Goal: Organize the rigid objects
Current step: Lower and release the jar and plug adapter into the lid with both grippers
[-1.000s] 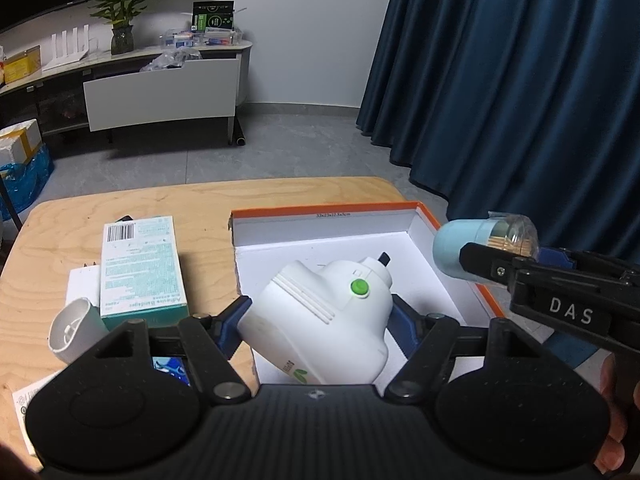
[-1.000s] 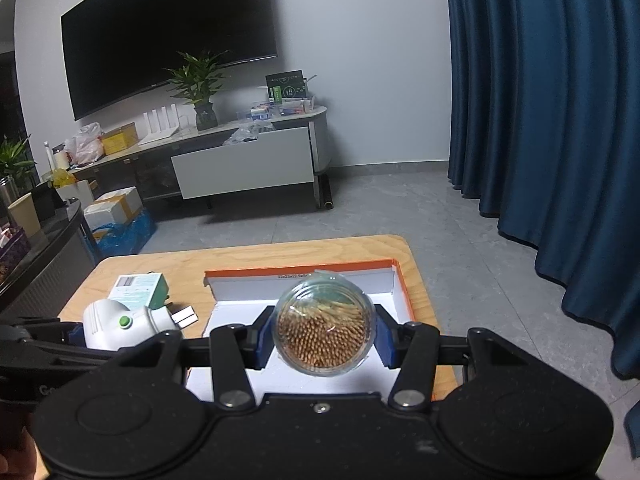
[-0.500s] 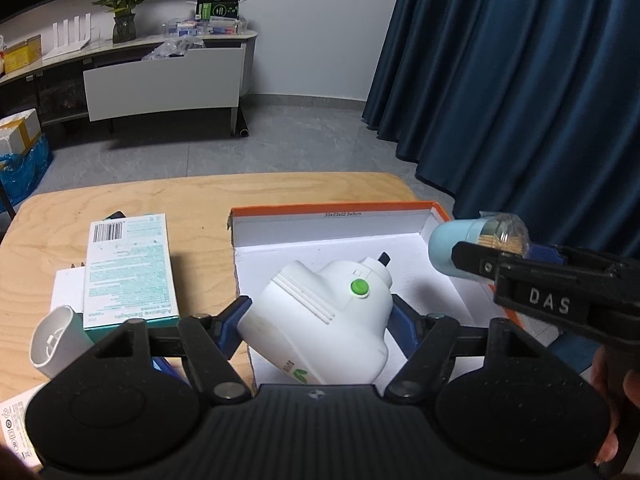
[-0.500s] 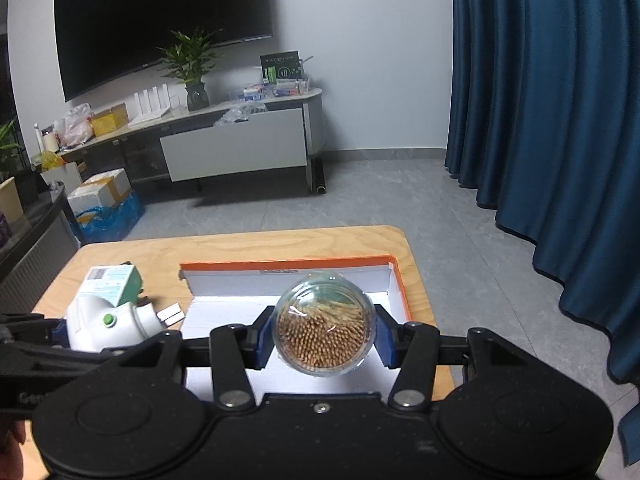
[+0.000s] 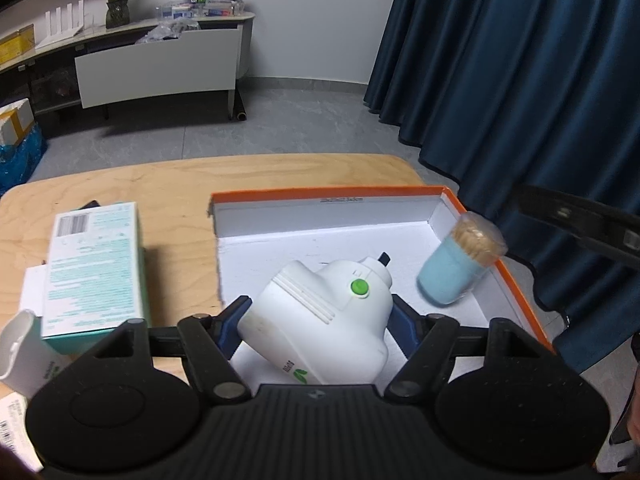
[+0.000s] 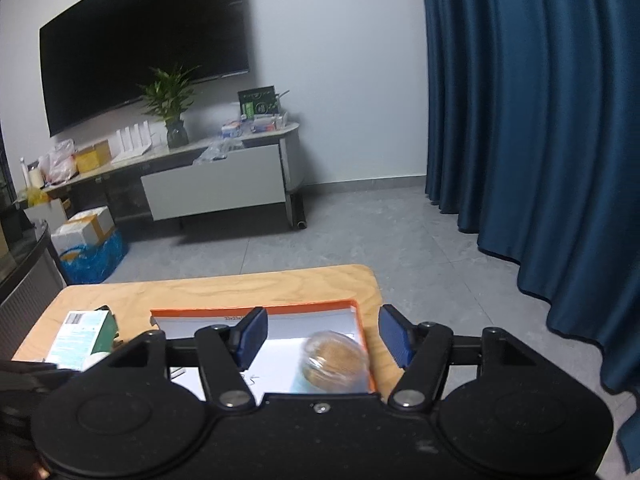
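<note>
My left gripper [image 5: 318, 324] is shut on a white plastic device [image 5: 320, 320] with a green button, held tilted over the near part of an open white box with an orange rim [image 5: 332, 197]. My right gripper [image 6: 323, 332] has its jaws opening, and nothing sits between the blue pads. A blue toothpick jar [image 5: 460, 268] with a clear lid is blurred and tilted at the box's right wall, free of the gripper. In the right wrist view the toothpick jar [image 6: 334, 364] lies below the fingers, inside the box [image 6: 256, 312]. One right finger [image 5: 576, 224] shows above the jar.
A teal carton [image 5: 94, 268] lies on the wooden table [image 5: 172, 184] left of the box, with a white cup-like piece [image 5: 20, 348] and papers beside it. Dark blue curtains [image 5: 520, 80] hang to the right. A low cabinet [image 6: 216, 188] stands across the floor.
The right gripper's jaws have spread and the toothpick jar has left them, dropping to the right side of the box. The left gripper has carried the white device a little further over the box.
</note>
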A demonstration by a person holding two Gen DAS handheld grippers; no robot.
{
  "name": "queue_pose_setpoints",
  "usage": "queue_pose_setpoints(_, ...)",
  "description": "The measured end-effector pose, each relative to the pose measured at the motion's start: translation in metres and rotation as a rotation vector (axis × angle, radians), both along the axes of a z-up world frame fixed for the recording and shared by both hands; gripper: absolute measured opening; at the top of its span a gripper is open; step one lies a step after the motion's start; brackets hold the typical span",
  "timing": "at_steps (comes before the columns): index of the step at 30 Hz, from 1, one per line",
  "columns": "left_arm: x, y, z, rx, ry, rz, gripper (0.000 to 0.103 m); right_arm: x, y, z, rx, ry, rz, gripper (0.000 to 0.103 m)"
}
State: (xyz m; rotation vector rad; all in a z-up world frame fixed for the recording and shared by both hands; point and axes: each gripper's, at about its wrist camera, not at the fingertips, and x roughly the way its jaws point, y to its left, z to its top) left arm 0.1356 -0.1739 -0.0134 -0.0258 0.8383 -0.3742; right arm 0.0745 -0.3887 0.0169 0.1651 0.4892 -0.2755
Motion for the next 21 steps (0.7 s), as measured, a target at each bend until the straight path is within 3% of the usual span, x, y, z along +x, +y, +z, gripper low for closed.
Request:
queue_pose_setpoints(4, 0.008, -0.01, 0.0, -0.043, 0.012, -0.012, 0.074, -0.015, -0.004, 0.001, 0.036, -0.014, -0.019, 0.075)
queue_pose_setpoints(6, 0.009, -0.012, 0.003, -0.066, 0.024, -0.016, 0.087, -0.02, -0.003, 0.002, 0.03, -0.014, -0.025, 0.075)
queue_pose_setpoints(7, 0.008, -0.014, 0.005, -0.069, 0.019, -0.022, 0.088, -0.022, -0.002, 0.004, 0.025, -0.012, -0.024, 0.075)
queue_pose_setpoints(9, 0.003, -0.015, 0.01, -0.051, -0.002, -0.028, 0.092, -0.025, 0.001, 0.006, 0.016, -0.019, -0.019, 0.075)
queue_pose_setpoints(19, -0.02, 0.007, 0.03, -0.022, -0.006, 0.034, 0.092, -0.038, 0.024, 0.016, 0.02, -0.03, 0.016, 0.077)
queue_pose_setpoints(21, -0.026, 0.011, 0.032, -0.007, -0.002, 0.049, 0.098, -0.04, 0.029, 0.018, 0.02, -0.029, 0.017, 0.077)
